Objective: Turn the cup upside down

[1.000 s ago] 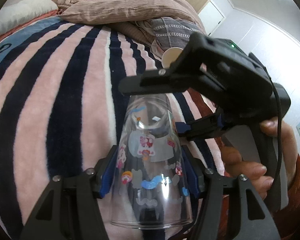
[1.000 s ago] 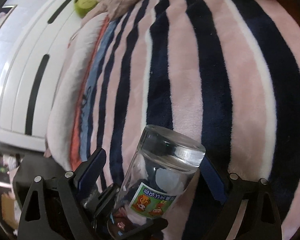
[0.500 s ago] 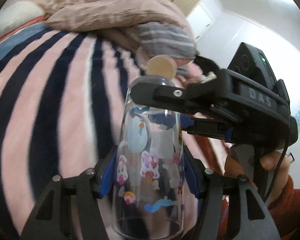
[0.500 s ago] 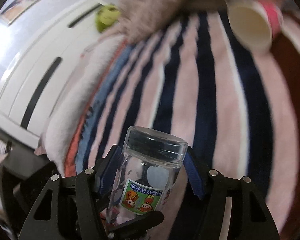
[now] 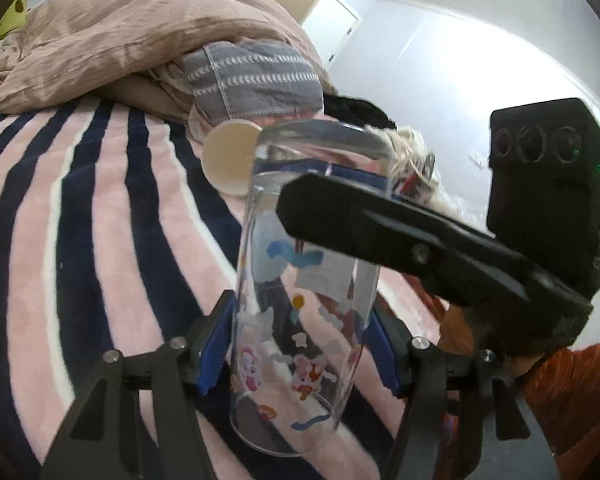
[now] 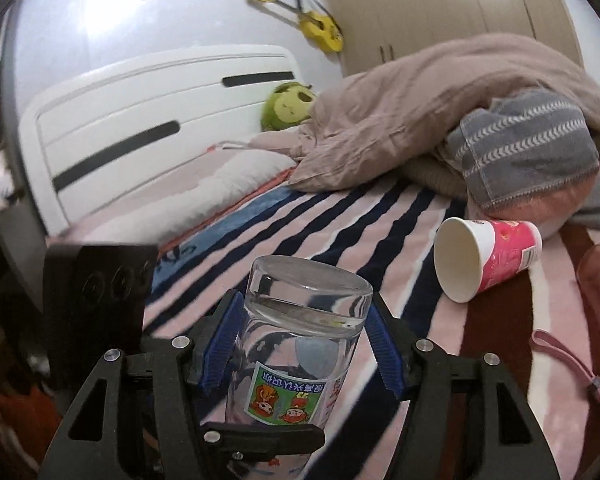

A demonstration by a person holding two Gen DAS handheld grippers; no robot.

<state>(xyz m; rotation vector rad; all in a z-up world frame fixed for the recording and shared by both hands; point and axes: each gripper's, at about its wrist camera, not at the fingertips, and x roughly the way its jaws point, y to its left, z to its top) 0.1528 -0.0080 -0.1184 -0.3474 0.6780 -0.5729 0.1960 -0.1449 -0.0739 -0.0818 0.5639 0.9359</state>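
Both grippers' jaws clamp the glass cup (image 6: 300,344), its base now up, paper cup (image 6: 486,258) at two o'clock; setting it on the bed (image 6: 380,232) remains.

The bottom of the glass cup (image 6: 300,344) is cut off by the picture's edge. The paper cup (image 5: 230,156) hides partly behind the glass.
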